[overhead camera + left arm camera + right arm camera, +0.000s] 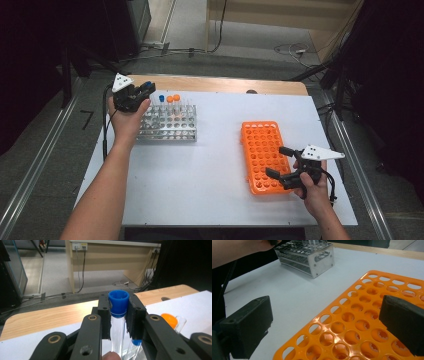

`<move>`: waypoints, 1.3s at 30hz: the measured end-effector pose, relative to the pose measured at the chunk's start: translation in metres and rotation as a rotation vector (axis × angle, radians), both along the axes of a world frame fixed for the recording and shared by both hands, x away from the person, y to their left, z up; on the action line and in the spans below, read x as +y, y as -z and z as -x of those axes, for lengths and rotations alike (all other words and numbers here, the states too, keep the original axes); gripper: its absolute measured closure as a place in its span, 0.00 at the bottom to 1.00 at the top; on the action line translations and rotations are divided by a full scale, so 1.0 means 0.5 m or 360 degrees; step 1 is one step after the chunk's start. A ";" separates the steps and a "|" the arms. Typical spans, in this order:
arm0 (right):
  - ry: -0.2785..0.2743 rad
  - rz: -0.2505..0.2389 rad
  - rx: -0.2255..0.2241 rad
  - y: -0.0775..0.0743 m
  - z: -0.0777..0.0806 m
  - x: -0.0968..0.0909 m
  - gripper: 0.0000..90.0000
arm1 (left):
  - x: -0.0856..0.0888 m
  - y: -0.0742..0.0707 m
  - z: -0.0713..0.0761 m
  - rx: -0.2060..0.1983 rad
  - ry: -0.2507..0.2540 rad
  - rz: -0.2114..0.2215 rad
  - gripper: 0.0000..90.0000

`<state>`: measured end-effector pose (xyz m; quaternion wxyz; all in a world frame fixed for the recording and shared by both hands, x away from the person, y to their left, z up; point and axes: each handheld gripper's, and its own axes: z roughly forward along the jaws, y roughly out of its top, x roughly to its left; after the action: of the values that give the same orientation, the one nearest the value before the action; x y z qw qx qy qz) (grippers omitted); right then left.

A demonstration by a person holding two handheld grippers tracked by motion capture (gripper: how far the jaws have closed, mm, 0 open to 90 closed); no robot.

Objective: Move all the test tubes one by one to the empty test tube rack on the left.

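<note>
the left gripper point(119, 315) pinches a blue-capped test tube point(118, 322) just under its cap, the pads pressed on the clear glass from both sides. the tube stands nearly upright, its long axis running straight down the middle of the left gripper view, and its lower end dips out of sight at the bottom edge. in the high view this gripper point(141, 93) sits in the upper left of the frame, at the left end of the metal tube rack point(167, 122), where two orange-capped tubes point(173, 101) stand in their holes. the orange plastic rack point(262, 155) lies flat at the lower right of the frame, well apart from the metal one, its holes all bare. the right gripper point(280, 162) hovers over that rack's right part with its jaws spread wide and nothing between them. the held tube would likely have to travel across to the right and down-frame, staying vertical, and the left hand is the one that carries it.
</note>
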<state>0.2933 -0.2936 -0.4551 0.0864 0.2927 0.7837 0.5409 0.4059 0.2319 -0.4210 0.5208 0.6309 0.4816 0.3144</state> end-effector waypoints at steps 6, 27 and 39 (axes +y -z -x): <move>-0.0008 0.0002 -0.0002 0.001 0.000 0.002 0.00 | -0.002 0.019 0.007 0.0040 -0.0005 -0.0016 0.85; 0.0002 -0.0001 -0.0001 0.003 -0.003 -0.002 0.00 | -0.010 0.009 0.046 0.0161 0.0050 0.0059 0.31; 0.0023 0.0020 0.0004 0.005 -0.005 -0.003 0.00 | -0.032 0.011 0.134 0.0115 0.0220 0.0065 0.00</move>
<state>0.2959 -0.2952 -0.4578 0.0910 0.2984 0.7851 0.5350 0.3387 0.2159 -0.4265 0.5362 0.6628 0.4618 0.2448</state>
